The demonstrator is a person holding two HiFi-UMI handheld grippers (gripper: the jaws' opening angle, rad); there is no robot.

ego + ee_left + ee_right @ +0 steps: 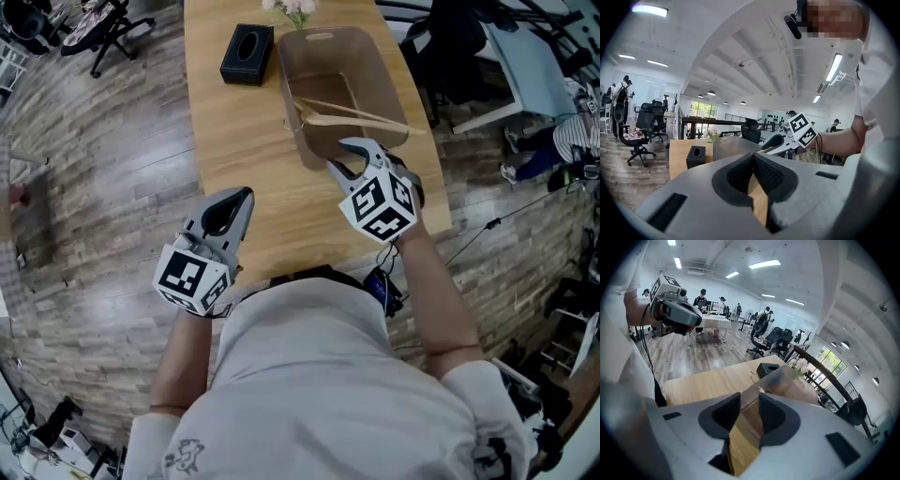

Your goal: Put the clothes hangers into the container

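Hangers are lying in the container; right gripper, fingers released, is hovering at its rim, best clearing their overhanging ends; left gripper clenched empty.

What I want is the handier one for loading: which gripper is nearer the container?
Right. The right gripper hovers at the container's near rim, by the hanger resting in it. The left gripper is farther off, over the table's near left corner.
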